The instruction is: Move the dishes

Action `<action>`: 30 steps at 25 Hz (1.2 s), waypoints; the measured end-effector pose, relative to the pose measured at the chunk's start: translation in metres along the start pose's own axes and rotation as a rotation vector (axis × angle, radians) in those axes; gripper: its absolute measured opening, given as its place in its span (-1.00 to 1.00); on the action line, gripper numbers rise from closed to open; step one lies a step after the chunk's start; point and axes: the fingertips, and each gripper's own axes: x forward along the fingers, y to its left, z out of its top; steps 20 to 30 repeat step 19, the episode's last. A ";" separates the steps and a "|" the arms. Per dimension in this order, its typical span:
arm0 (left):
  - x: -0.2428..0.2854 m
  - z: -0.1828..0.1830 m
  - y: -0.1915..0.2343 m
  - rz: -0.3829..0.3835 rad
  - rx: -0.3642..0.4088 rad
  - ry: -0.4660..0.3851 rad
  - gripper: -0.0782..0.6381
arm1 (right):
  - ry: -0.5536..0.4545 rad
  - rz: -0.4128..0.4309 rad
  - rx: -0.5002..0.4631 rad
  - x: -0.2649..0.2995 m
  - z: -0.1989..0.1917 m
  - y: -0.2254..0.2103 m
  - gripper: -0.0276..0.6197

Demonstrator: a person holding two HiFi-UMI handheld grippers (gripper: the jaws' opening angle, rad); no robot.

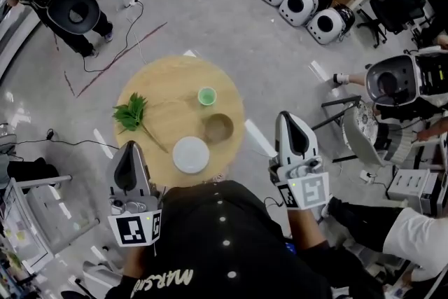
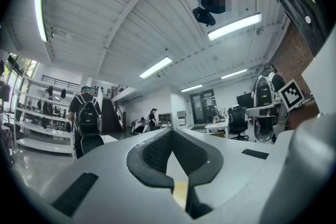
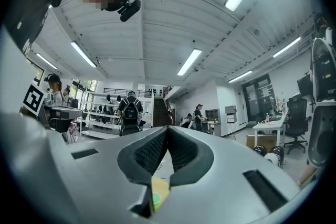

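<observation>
The jaws of the left gripper [image 2: 171,131] are pressed together at the tips, and nothing is between them. The jaws of the right gripper [image 3: 168,128] are pressed together too, and they hold nothing. Through the small gap low in the right jaws we can see a bit of the green cup [image 3: 156,199].

We hold both grippers close to our body and point them level, out over the room. The left one is just beside the near left edge of the round desk [image 1: 150,84]. The right one is off to the right, near the desk but not over it. We think they wait here, one at each side, so each can reach in for a dish.

The dishes all sit on the desk, and nothing touches them. The cup is near the middle. The brown bowl [image 1: 218,127] is a little closer to us. The white plate [image 1: 190,154] is at the near edge, between the two grippers. They sit near each other but apart, so we think jaws can fit over one rim at a time. A leafy sprig [image 1: 131,113] lies on the left side, and its stem points at the plate.

We think no dish has been moved yet. The jaws must open first.
</observation>
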 end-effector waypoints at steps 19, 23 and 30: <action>-0.003 0.000 0.005 0.023 -0.009 0.006 -0.76 | 0.011 0.037 0.000 0.012 -0.002 0.010 -0.95; -0.003 0.000 0.005 0.023 -0.009 0.006 -0.76 | 0.011 0.037 0.000 0.012 -0.002 0.010 -0.95; -0.003 0.000 0.005 0.023 -0.009 0.006 -0.76 | 0.011 0.037 0.000 0.012 -0.002 0.010 -0.95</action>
